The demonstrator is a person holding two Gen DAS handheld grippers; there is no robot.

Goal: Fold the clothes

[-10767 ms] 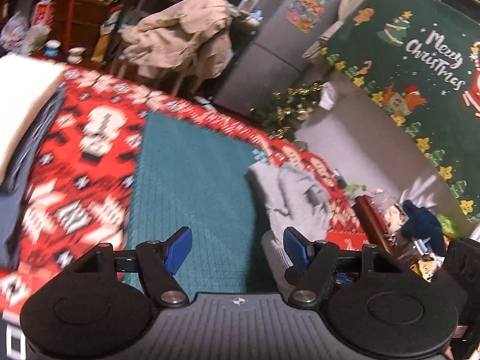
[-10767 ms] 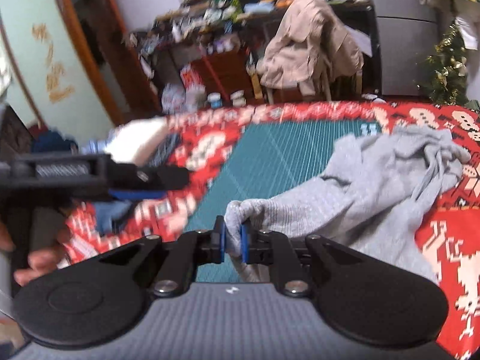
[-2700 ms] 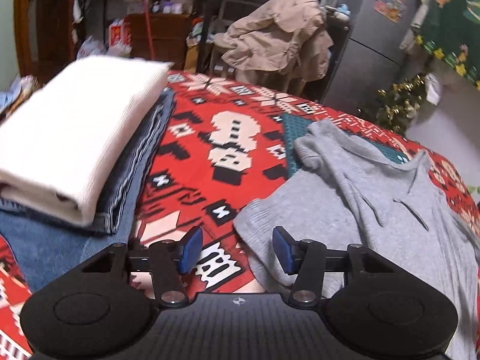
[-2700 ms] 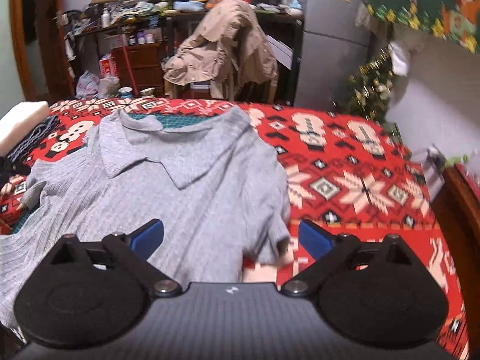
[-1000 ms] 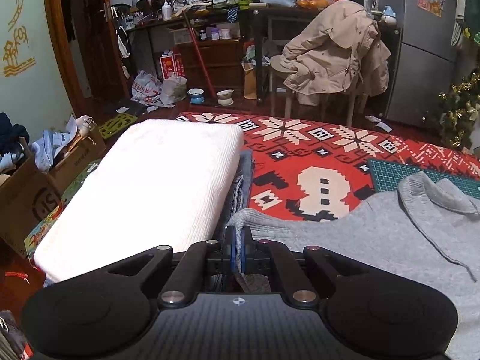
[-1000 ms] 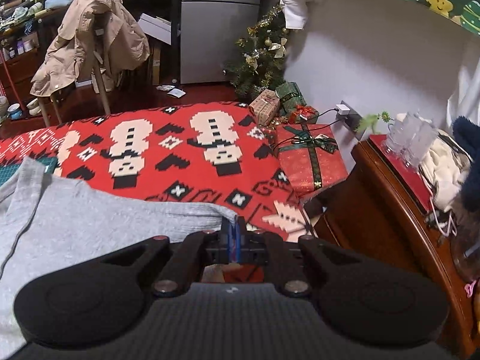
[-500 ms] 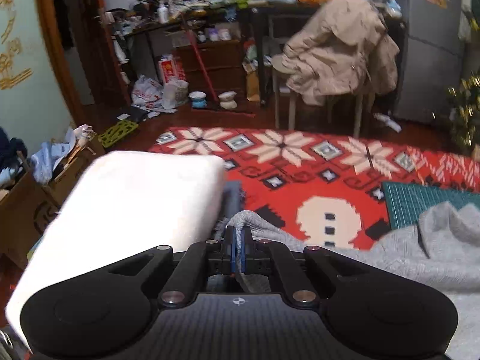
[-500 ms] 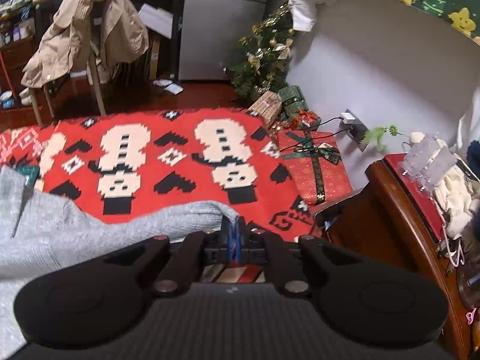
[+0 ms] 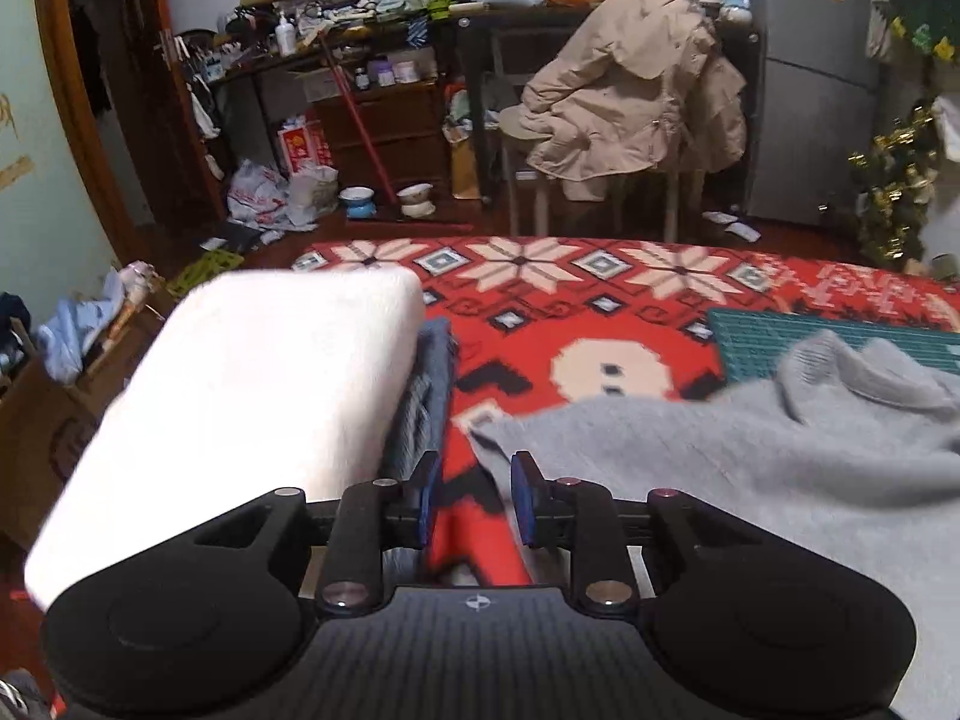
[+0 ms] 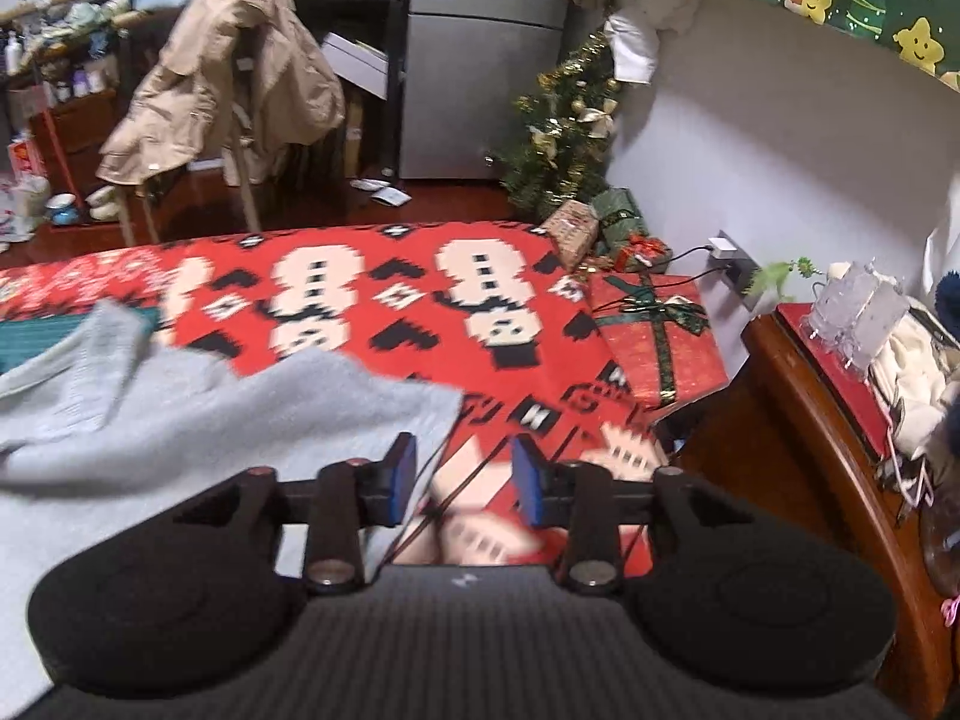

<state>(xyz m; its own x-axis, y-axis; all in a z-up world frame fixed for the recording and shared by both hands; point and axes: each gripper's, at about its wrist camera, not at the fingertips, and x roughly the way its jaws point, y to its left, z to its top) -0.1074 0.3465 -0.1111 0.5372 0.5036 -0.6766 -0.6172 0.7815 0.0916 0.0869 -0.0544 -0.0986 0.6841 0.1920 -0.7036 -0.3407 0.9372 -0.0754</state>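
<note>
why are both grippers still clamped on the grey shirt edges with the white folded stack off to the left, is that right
Not quite: neither is clamped. The left wrist view shows the left gripper open beside the grey shirt; the right wrist view shows the right gripper open too. Both have let go. The white folded stack does sit off to the left.

A tall white stack (image 9: 240, 396) blocks the way on the left, with only a thin strip of red cloth (image 9: 480, 498) free between it and the grey shirt (image 9: 750, 480). On the right, bare red cloth runs open past the shirt's edge, up to the red gift box (image 10: 657, 336) and wooden cabinet (image 10: 804, 450).
</note>
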